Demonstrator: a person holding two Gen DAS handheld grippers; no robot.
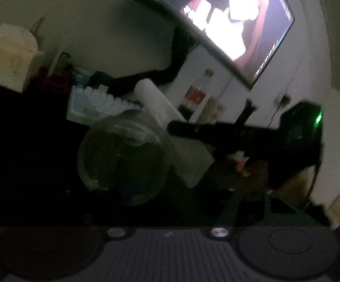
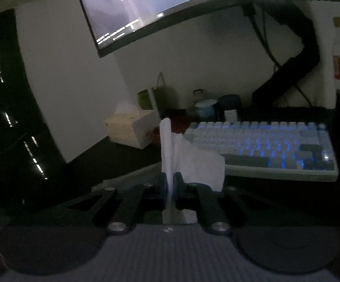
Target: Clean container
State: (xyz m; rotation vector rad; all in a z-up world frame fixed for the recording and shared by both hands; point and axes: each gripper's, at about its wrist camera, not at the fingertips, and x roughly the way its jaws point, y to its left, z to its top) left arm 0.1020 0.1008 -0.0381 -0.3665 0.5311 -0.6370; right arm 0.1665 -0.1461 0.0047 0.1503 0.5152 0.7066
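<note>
— Nearest our right lens, the right gripper has its fingers pressed together on a white tissue, which stands up from the pinch.

— Agreed. Beyond it we see the backlit keyboard, a tissue box and the monitor.

— From our left lens, the clear glass container lies tilted on the dark desk, the tissue reaching its mouth.

— And the left gripper? Too dark and blurred; we cannot tell how its fingers stand.
</note>
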